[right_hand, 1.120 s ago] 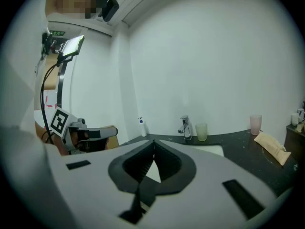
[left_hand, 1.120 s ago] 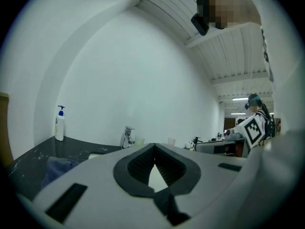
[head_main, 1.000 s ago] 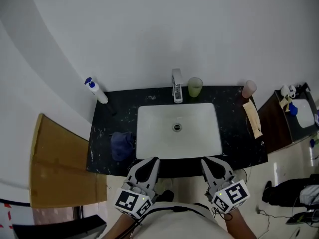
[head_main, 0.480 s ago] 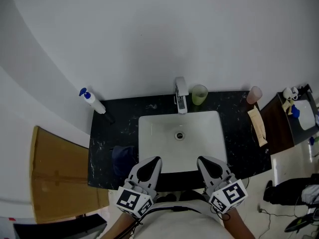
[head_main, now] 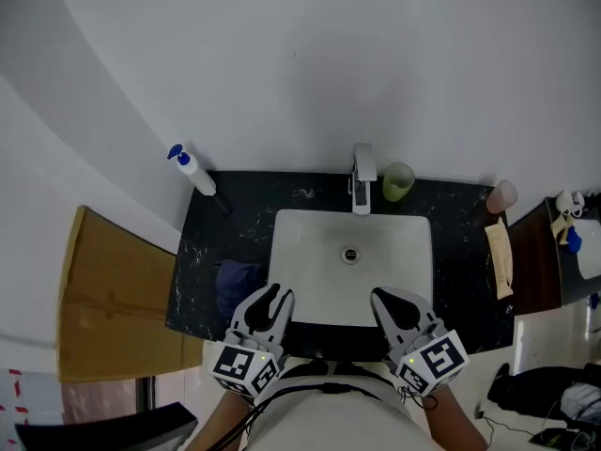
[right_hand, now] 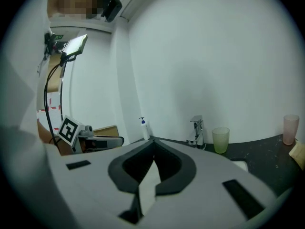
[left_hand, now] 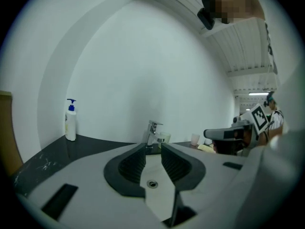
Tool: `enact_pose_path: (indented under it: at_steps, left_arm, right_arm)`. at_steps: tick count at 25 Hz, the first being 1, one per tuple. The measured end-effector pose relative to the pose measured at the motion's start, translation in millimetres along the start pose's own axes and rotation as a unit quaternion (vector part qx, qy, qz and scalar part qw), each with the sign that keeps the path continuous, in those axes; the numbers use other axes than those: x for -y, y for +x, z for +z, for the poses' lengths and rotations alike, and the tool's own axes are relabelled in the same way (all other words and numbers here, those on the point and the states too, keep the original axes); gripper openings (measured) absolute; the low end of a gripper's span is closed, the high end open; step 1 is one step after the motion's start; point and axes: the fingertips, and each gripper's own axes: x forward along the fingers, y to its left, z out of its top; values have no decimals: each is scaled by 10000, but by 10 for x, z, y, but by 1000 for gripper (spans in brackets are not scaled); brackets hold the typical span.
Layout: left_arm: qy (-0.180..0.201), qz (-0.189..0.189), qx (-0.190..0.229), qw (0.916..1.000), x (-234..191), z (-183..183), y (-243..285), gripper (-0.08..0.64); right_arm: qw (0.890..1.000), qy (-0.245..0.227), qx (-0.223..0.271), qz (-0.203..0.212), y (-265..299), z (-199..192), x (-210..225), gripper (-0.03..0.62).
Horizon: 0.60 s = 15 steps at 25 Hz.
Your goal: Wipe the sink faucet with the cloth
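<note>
Light was even and diffuse, shadows faint. Both gripper views were fisheye-bent with black corners. Grey-and-black plastic left gripper (left_hand: pixel 153 146) looked soft up close.

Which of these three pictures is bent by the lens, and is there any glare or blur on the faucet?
Head view: even light, no glare; the faucet is sharp, and the black counter keeps nearly straight edges. Left gripper view: strong fisheye with dark corners; the faucet is small yet clear. Right gripper view: the same fisheye; the faucet and the green cup are clear, without glare.
</note>
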Motion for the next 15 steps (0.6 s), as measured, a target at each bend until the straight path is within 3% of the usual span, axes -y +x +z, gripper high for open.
enact_pose_path:
  at_steps: [5,10,15]
  left_arm:
    - [57,635,-286,9976,-389,-194,-109,153]
    - [223,1251,-473,9908,-772,-326,-296,158]
    - [530,1529,-844,9832,-1086,-478,-428,183]
  right_arm:
    - [9988,-32,-110,469,248,-10,-169,5]
    - [9936,-171,-256,1089,593,-46,-495,5]
    - [9861,-294,-366,1592,847,-52,-727,5]
